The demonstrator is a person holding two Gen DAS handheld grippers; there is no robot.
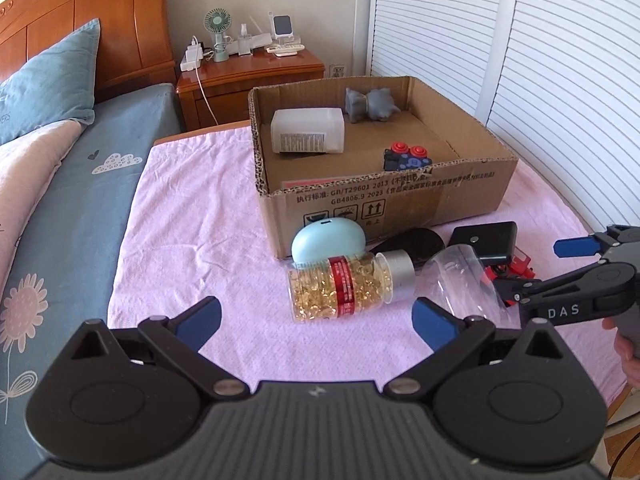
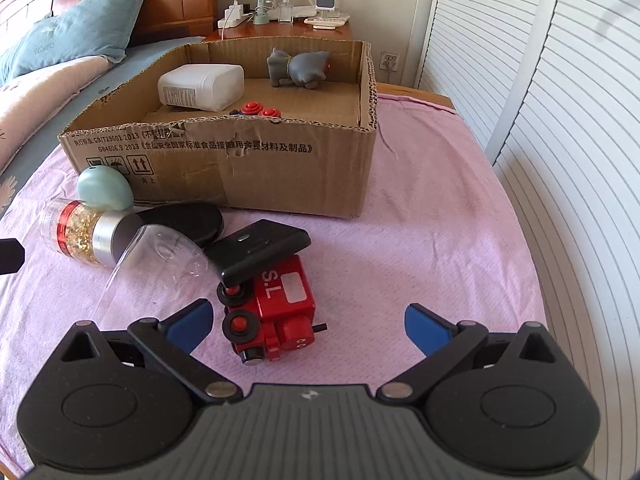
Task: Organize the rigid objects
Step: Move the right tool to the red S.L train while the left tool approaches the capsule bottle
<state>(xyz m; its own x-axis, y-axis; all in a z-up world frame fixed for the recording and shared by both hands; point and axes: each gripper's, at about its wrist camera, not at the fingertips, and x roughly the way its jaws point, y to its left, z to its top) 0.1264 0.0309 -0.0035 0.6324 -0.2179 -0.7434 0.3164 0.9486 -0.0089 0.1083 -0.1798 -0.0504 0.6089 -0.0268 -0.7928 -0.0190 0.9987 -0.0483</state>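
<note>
While our left gripper [image 1: 316,320] hovers with its blue fingers spread wide and nothing between them, a capsule bottle [image 1: 350,286] full of golden softgels lies on its side just ahead on the pink cloth [image 1: 192,240]. Its silver cap [image 1: 400,276] points toward a clear plastic cup [image 1: 460,284], also tipped over. A pale blue egg-shaped object [image 1: 328,242] sits touching the bottle from behind, close to the front wall of the cardboard box [image 1: 400,200].

Our right gripper [image 2: 306,324] is likewise spread apart and empty, poised low over a red toy train [image 2: 276,312] that lies on its side between the fingers' line and slightly left of centre. A black rectangular device [image 2: 260,246] rests tilted on top of the train, and a black oval case [image 2: 188,220] lies behind the cup, near the box. We can see the right gripper [image 1: 576,248] from the left wrist camera too, with part of a hand [image 1: 628,348] holding it at the frame's edge.

Inside the box we see a white plastic bottle [image 2: 200,86] lying down, a grey cat figurine [image 2: 298,66] on its side at the back wall, and a dark blue toy with two red round tops [image 1: 408,158] near the front wall.

Beyond the box stands a wooden nightstand [image 1: 248,80], with a small green fan [image 1: 218,28] on it.
</note>
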